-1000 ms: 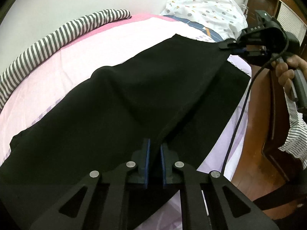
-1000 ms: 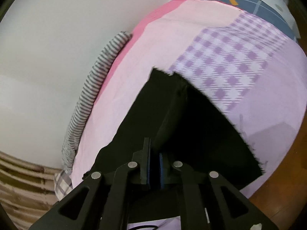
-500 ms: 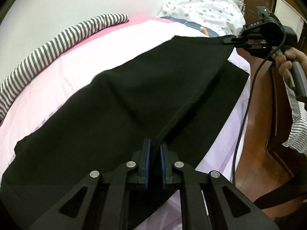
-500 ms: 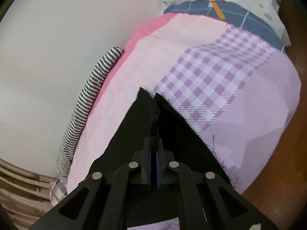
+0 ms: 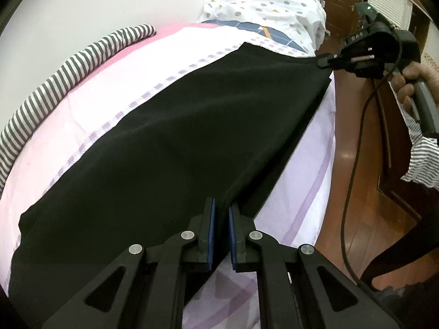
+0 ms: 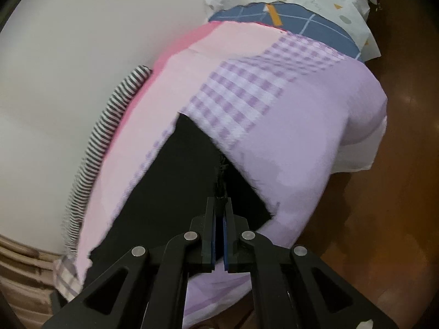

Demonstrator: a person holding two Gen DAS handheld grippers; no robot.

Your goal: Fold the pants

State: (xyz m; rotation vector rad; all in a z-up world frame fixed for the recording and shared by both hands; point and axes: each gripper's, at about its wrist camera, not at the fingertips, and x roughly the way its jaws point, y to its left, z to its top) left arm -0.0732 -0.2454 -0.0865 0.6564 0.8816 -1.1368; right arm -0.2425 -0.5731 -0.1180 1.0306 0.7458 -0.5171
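Left wrist view gives me the clearest read: my left gripper has its fingers clenched on a fold of the black pants, pinching the near edge of the cloth where it rises off the bed. From that pinch the fabric runs away in a taut ridge toward the far right, where the right gripper has the opposite corner clamped in its tips. The pants lie long across the pink and lilac bedsheet, and under the lifted ridge on the right side I can see a second layer of black lying flat. A hand wraps the grey handle of the right gripper, and a black cable hangs from it toward the wooden floor. A striped grey and white cloth runs along the wall side of the bed, and a white pillow with coloured dots sits at the far end.

Right wrist view shows the right gripper with its fingers pressed together on a thin frayed edge of the pants. Black cloth spreads below and to the left of them over the checked lilac part of the bedsheet. This picture is a little blurred.
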